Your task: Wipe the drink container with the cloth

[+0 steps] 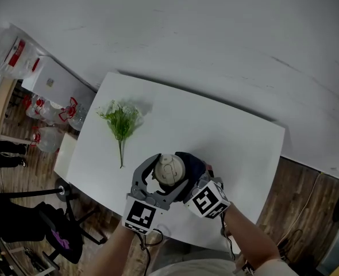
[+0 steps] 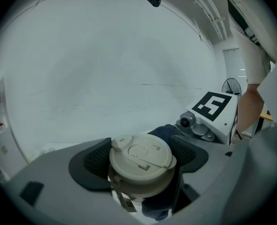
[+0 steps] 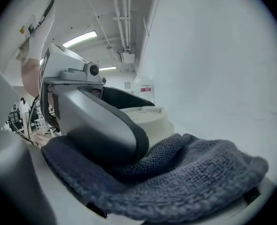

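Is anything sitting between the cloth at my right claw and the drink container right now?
Yes. One finger of the left claw, clamped on the drink container, stands between it and the cloth, which butts against that finger. Only the lid rim beyond it shows clear.

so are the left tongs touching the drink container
Touching. The left gripper view shows both pads of the left tongs pressed against the lid of the drink container, no gap either side.
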Demonstrator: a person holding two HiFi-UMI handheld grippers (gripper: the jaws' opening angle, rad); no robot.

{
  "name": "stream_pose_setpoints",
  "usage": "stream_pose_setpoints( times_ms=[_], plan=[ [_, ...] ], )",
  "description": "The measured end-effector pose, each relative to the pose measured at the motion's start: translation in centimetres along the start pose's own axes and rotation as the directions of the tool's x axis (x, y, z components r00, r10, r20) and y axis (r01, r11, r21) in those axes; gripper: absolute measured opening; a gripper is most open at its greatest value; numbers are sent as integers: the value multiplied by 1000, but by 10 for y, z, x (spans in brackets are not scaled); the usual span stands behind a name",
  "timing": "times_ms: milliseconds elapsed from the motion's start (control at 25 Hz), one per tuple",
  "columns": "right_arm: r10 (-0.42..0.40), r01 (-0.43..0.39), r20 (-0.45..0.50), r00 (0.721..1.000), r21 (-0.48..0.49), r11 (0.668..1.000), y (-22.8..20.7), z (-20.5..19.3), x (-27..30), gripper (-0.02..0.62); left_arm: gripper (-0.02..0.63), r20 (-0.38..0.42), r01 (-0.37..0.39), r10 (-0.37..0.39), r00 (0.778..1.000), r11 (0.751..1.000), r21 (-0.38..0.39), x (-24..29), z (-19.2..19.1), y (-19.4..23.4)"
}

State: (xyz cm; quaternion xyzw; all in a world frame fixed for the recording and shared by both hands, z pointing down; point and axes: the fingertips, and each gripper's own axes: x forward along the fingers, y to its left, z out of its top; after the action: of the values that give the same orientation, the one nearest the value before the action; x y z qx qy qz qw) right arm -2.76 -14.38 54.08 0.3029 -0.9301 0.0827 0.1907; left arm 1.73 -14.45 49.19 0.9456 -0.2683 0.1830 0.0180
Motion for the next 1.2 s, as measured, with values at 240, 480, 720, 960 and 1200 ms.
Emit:
stream_pose_setpoints(
  times_ms=[240,480,720,960,1200],
  plan=[
    [11,-9,-41,999,46,999,-3,-25,18,416,407,8,3,-3,1000,1000,-6,1,1,-2],
    [-13,6,-251,968,-29,1000,-3,-86,41,408,405,6,-1,1,1000,1000,-5,0,0,0],
    [-23,40,-327,945,47,998,-7,-108,49,385,403,-8,3,-3,1000,1000,-14,0,0,1],
    [20,2,-294,956,73,997,-2,-84,35,387,403,-11,5,-5,1000,1000,-13,0,-2,1],
    [22,-17,-126,992,39,999,-1,-14,5,397,403,-14,13,-14,1000,1000,-18,2,0,3]
  ],
)
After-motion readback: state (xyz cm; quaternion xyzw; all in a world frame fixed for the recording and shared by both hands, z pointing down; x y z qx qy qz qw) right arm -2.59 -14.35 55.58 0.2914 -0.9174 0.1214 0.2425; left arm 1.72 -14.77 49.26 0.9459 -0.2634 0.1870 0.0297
